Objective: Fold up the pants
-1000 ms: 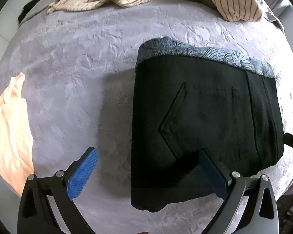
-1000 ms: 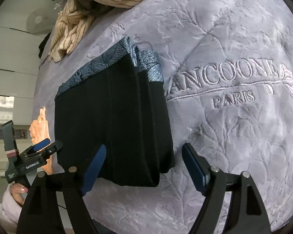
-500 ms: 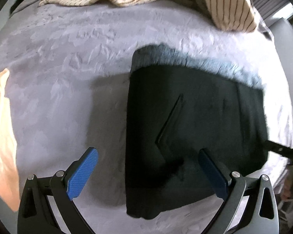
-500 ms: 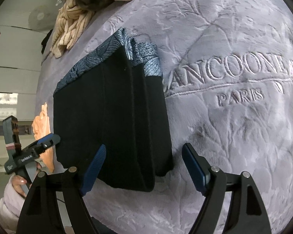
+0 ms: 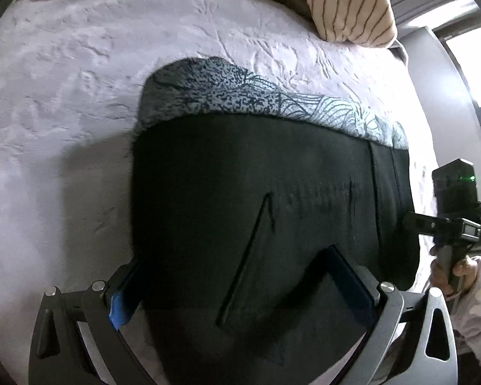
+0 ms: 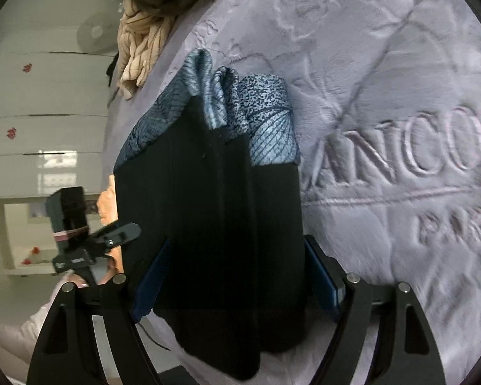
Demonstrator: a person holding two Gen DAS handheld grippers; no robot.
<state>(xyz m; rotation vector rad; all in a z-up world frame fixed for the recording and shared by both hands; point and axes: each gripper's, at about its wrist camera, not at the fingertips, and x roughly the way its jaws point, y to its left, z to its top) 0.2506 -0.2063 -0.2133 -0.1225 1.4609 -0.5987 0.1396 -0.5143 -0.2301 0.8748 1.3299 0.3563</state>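
The folded black pants [image 5: 272, 192] lie flat on the lilac blanket [image 5: 64, 128], with blue patterned fabric [image 5: 240, 96] sticking out past their far edge. My left gripper [image 5: 237, 285] is open and low over the pants' near left corner. Its left finger [image 5: 125, 292] is just outside the left edge and its right finger [image 5: 346, 276] is over the black cloth. In the right wrist view the pants [image 6: 208, 208] fill the gap of my right gripper [image 6: 240, 276], which is open with a finger along each side of the folded stack.
Cream striped clothes [image 5: 346, 3] are heaped at the far end of the bed, also visible as the pile [image 6: 141, 45]. A peach garment [image 6: 107, 202] lies past the pants' left side. A hand [image 5: 458, 272] holds the other tool at the bed's right edge. Embossed lettering [image 6: 417, 160] marks the blanket.
Both grippers have come down and tilted toward the pants. Their fingers, which hung short of the near edge, now straddle it. The jaws stay as wide as before.
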